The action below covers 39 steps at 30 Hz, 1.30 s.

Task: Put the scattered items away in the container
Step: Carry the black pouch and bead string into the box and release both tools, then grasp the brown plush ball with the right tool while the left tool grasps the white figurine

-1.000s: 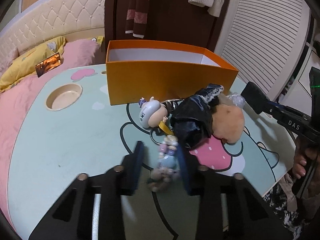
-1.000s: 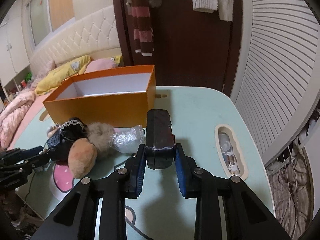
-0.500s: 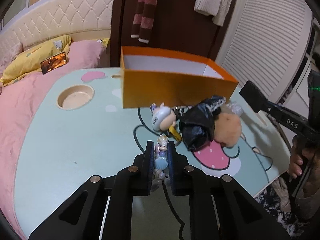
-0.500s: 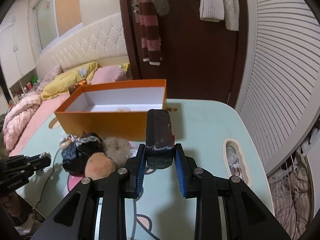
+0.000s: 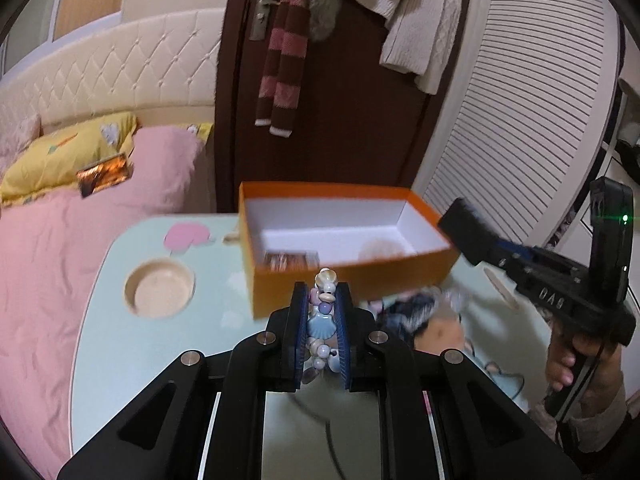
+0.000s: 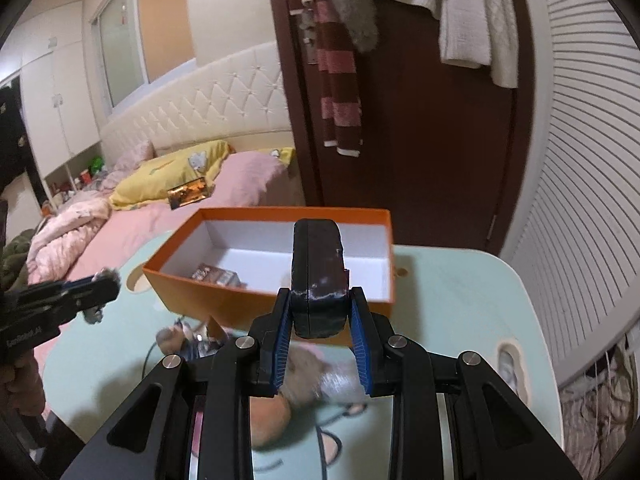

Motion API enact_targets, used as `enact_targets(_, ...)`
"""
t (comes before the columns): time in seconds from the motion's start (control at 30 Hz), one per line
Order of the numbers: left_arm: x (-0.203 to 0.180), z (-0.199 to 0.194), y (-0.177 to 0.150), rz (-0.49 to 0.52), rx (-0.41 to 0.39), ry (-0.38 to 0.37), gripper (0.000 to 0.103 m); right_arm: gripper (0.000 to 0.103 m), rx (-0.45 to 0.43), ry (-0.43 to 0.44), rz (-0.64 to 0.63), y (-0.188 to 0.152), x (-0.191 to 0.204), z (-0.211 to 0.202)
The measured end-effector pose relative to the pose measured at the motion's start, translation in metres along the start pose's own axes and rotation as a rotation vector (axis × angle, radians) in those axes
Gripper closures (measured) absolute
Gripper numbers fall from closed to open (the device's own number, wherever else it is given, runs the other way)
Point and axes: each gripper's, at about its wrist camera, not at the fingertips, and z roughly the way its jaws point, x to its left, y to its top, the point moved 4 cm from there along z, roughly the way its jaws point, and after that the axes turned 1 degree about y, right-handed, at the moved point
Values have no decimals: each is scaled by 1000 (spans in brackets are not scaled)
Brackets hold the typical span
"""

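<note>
Both grips are loaded: the left gripper [image 5: 323, 326] pinches a pastel bead-and-shell charm string [image 5: 321, 322], the right gripper [image 6: 320, 334] a black rectangular case [image 6: 318, 276] — the open orange cardboard box [image 5: 360, 276] just ahead holds little, and plush toys [image 5: 424, 316] below remain.

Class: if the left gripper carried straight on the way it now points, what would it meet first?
Probably the near wall of the orange box, straight ahead of the left gripper, which is shut on a shell charm. Depth is unclear, so it might just clear the rim.

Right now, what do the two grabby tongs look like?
Both tongs, left and right, are black frames with triangular cut-outs, silver screws and ribbed blue pads. From the left camera, the right one shows a pistol handle, white lettering, a green light and a dark cable.
</note>
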Motion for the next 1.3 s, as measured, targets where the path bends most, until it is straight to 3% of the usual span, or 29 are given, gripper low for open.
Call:
enact_targets(0.2, 0, 36, 36, -18, -9, -7, 89, 77, 7, 21, -1, 14, 4, 26)
enact_targets(0.3, 6, 67, 49, -64, 34, -31, 89, 77, 19, 16, -7, 19, 5, 41)
enact_targets(0.63, 7, 119, 51, -92, 123, -1, 89, 76, 91, -73, 18, 18, -11, 75)
enact_targets(0.7, 10, 122, 49, -110, 127, 7, 78, 76, 93, -86, 12, 16, -12, 76)
enact_targets(0.8, 9, 118, 46, -91, 127, 10, 76, 65, 71, -87, 25, 15, -14, 72)
enact_targets(1.03, 23, 72, 53, -133, 29, -33, 42, 64, -23, -76, 60, 22, -21, 39)
enact_targets(1.2, 29, 41, 27, -56, 31, 47, 42, 64, -34, -41, 52, 15, -22, 13)
enact_targets(1.3, 34, 30, 0, -89, 40, 77, 42, 64, 1, -7, 80, -6, -19, 2)
